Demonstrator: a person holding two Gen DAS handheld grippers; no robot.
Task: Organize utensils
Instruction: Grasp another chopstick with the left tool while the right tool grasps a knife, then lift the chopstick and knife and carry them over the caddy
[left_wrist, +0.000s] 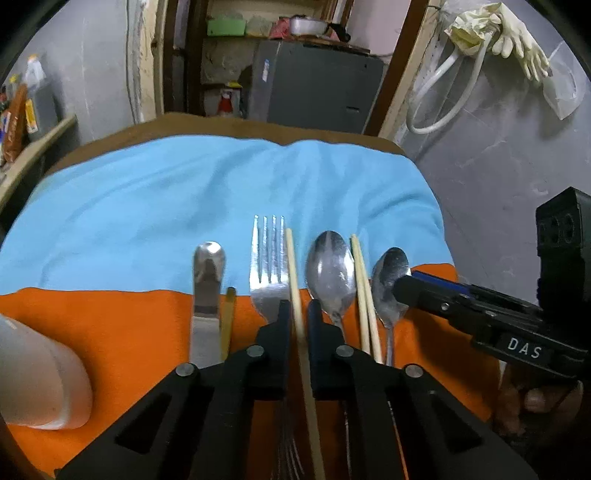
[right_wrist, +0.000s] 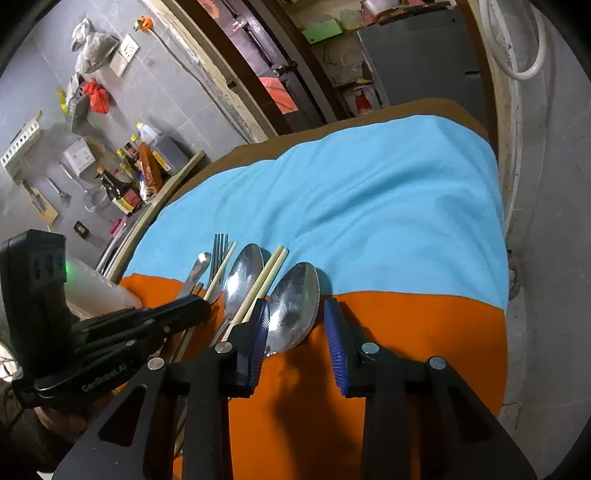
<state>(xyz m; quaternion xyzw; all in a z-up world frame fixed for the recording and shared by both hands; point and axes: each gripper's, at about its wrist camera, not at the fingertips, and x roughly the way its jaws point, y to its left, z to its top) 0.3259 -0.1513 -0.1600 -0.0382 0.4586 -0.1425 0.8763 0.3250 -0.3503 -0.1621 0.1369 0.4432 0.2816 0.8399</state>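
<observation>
**Utensils lined up on the orange cloth**

A table (left_wrist: 207, 122) is carrying a blue cloth (left_wrist: 166, 192), and an orange cloth (left_wrist: 110, 332) is lying over the blue one along the table's near edge. A pale container (left_wrist: 40, 376) is standing at the near left corner.

The utensils are lying side by side across the seam of the two cloths, tips pointing toward the far edge. From left to right: a knife (left_wrist: 207, 291), a short stick (left_wrist: 228, 317) just beside it, a fork (left_wrist: 269, 266), a single chopstick (left_wrist: 295, 288), a large spoon (left_wrist: 330, 275), a pair of chopsticks (left_wrist: 364, 291) and a smaller spoon (left_wrist: 389, 284), nearest the right edge.

The left gripper (left_wrist: 298, 314) is closing its fingers narrowly around the single chopstick, which is running between them. The right gripper (right_wrist: 295, 325) is holding its fingers wide, straddling the smaller spoon's bowl without gripping it.
</observation>
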